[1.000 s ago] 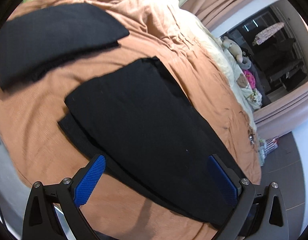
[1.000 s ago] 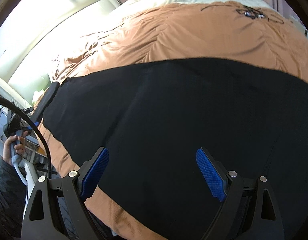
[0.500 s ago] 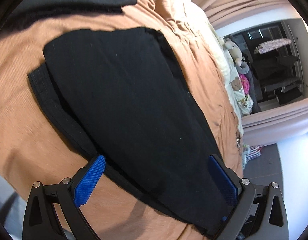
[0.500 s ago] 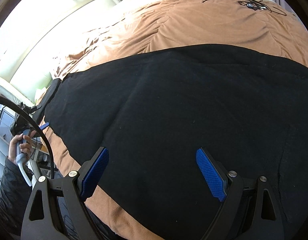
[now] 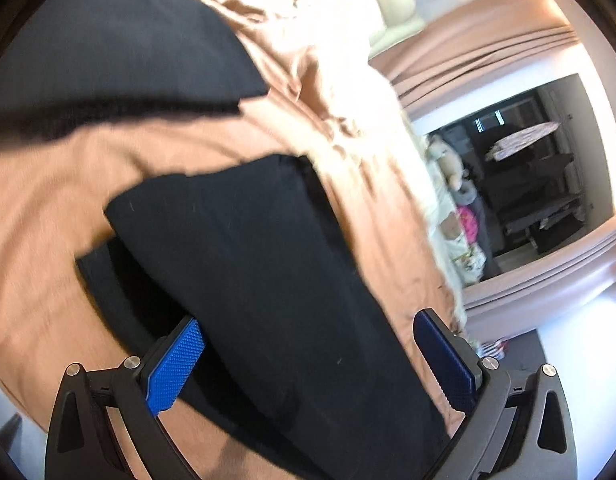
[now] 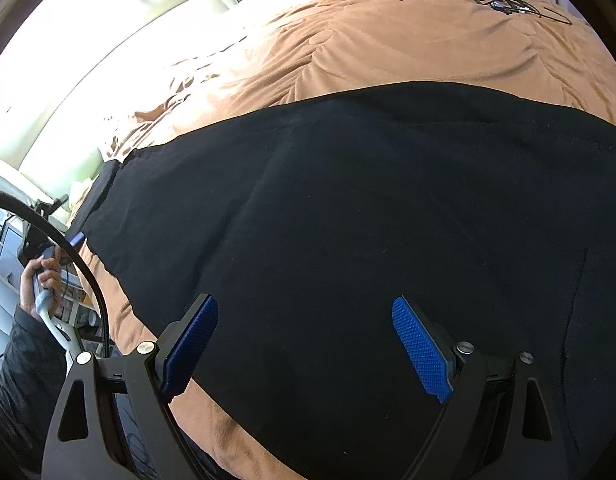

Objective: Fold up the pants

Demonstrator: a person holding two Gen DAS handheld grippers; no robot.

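The black pants are lying flat across the orange-brown bedspread, and the right wrist view is showing them as one broad dark sheet filling most of the picture, with a seam running down near the right edge. The right gripper is hovering over that cloth with its blue pads spread wide apart and nothing pinched between them. Only this view is taking in the person's left hand at the far left, wrapped around a pale handle, a dark sleeve below it. The left wrist view is showing what the other misses: the pants' narrower end lying doubled over itself, a lower layer peeking out along the left edge, and a second dark garment lying apart, further up the bed. It is also catching a stuffed toy at the bed's far side, pinkish curtains and a dark doorway beyond. The left gripper is standing wide open too, straddling the cloth without clamping it. Compared with half a second ago, the left view is blurring and the second garment is sliding back into fuller sight, while the right view is staying almost unchanged.
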